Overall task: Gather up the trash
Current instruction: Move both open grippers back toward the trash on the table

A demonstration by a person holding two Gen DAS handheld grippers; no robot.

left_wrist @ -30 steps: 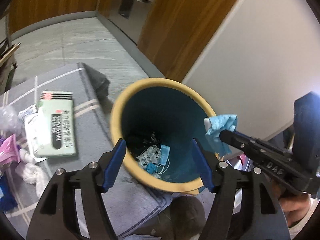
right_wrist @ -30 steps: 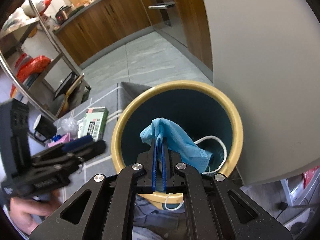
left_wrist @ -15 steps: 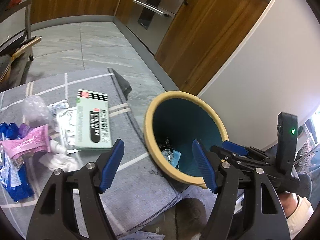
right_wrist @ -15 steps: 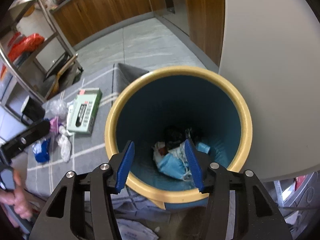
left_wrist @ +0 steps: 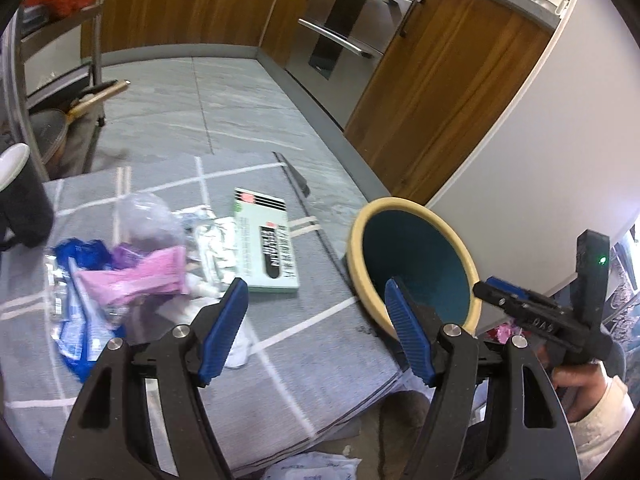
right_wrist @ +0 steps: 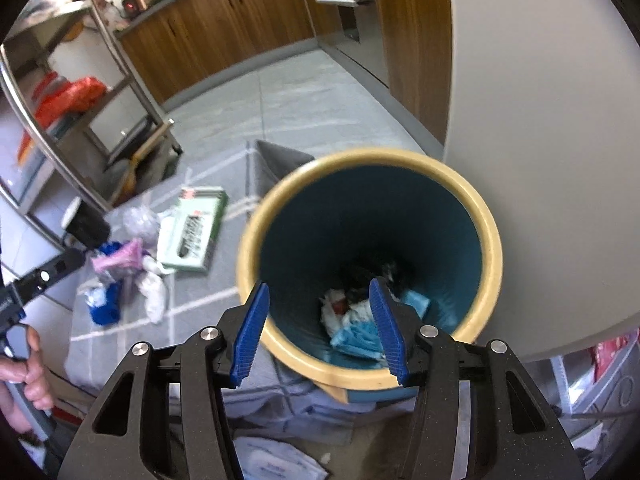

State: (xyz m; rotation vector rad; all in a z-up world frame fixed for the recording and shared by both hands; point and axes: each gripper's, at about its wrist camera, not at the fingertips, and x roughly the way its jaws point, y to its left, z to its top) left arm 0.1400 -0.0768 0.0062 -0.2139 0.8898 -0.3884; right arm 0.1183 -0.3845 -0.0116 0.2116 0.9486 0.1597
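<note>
trash (left_wrist: 132, 276) heaped on the tabletop, some already in the bin (right_wrist: 368, 264)
right tongs (right_wrist: 320, 328) have just been opening and hang spread and empty over the bin at the tabletop's right edge, mask (right_wrist: 356, 338) lying inside; left tongs (left_wrist: 316, 332), spread and empty, point toward the heap, likely for the next pickup.

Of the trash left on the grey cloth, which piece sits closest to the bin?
The green-and-white box: flat and rigid, at the pile's bin-side edge. The pink wrapper and blue bag lie farther from the bin.
</note>
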